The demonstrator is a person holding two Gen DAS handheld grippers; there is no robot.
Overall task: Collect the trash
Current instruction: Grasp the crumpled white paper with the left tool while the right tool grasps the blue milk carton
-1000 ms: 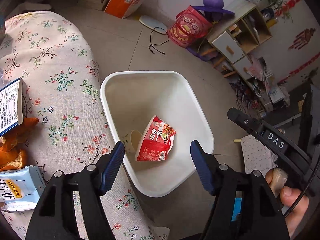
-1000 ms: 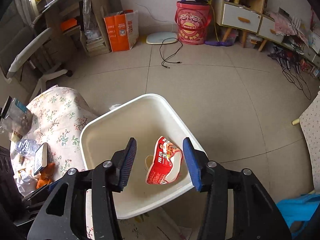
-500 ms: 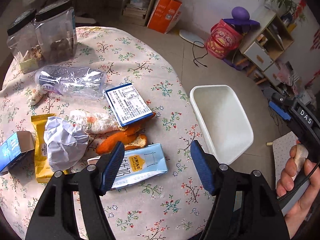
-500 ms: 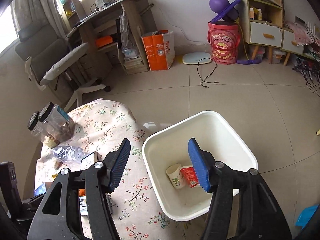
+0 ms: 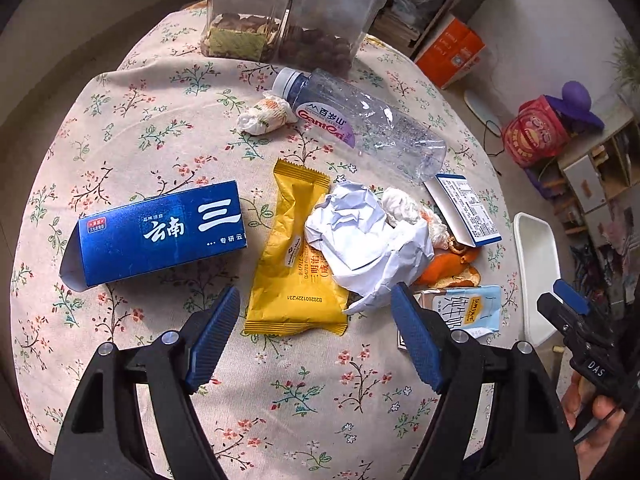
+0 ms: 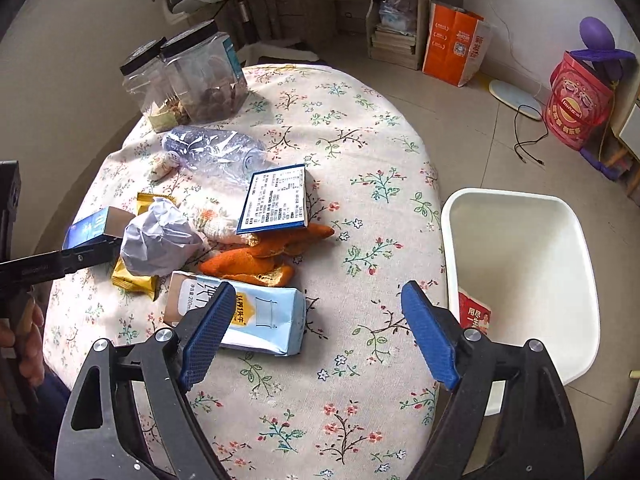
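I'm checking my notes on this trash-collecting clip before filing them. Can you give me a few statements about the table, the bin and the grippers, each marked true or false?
1. The bottle lies on its side. True.
2. The bin stands on the table. False: it stands on the floor beside the table.
3. The paper ball rests partly on the yellow wrapper. True.
4. The left gripper holds the blue box. False: its jaws are opening with nothing gripped.
5. The bin is empty. False: a red wrapper lies inside.
6. The right gripper, jaws opening, grips nothing. True.
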